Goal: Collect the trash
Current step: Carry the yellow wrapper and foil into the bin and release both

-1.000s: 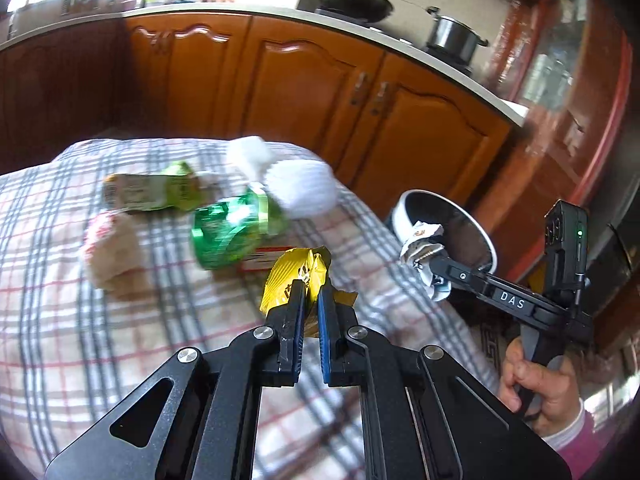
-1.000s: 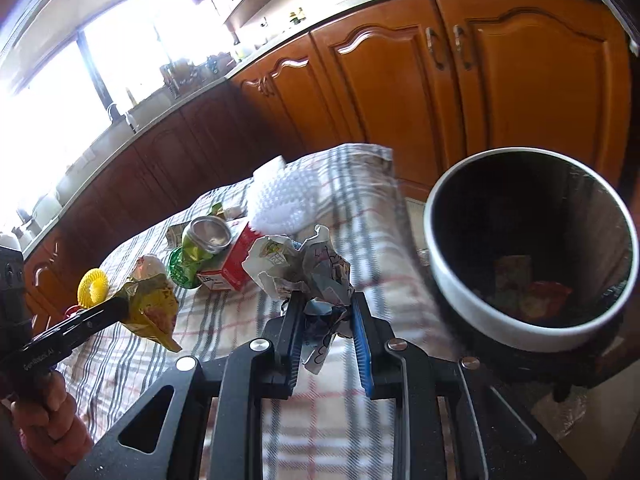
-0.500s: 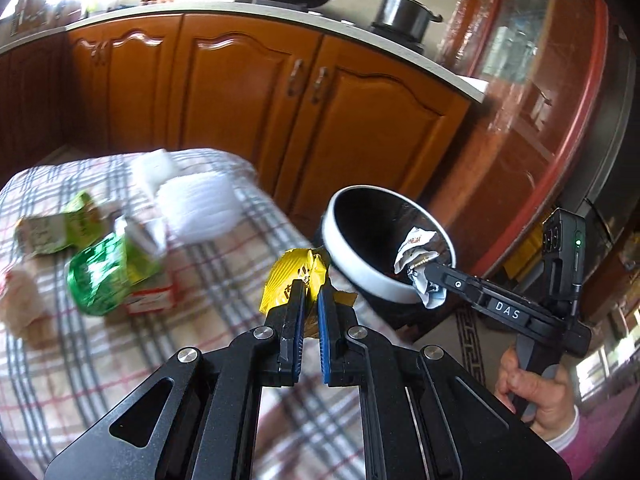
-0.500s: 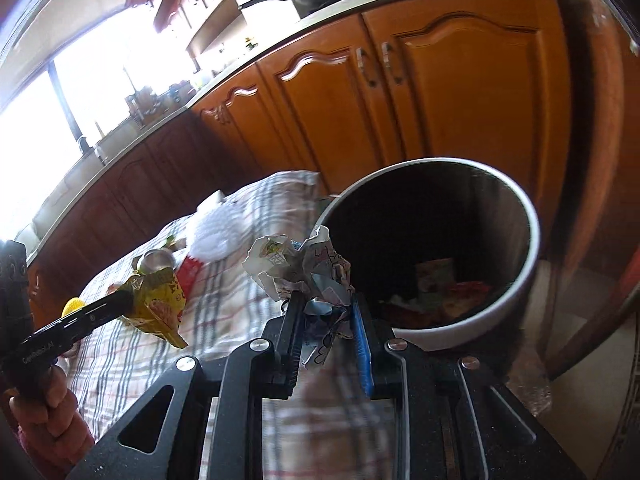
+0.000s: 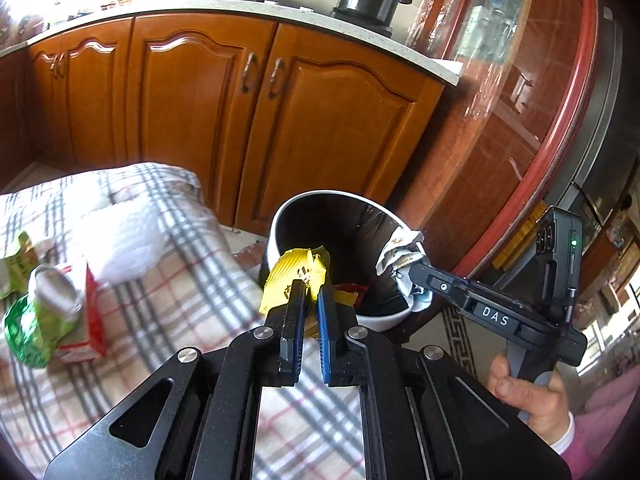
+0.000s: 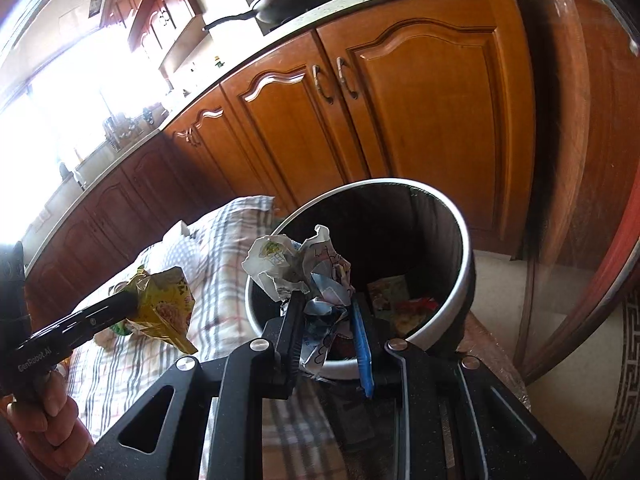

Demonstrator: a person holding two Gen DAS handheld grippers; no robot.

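My left gripper is shut on a yellow snack wrapper and holds it at the near rim of the round white-rimmed bin. It also shows in the right wrist view with the wrapper still over the table. My right gripper is shut on a crumpled printed paper wad, above the bin. In the left wrist view the wad hangs over the bin's right rim. Some wrappers lie in the bin.
The plaid-clothed table at left carries a green crushed can, a red-and-white carton, a white foam net and a green packet. Wooden cabinets stand behind. A glass-fronted cabinet stands right.
Both grippers have swung right from over the table towards the bin, each still holding its trash. The paper wad is now over the bin's opening.
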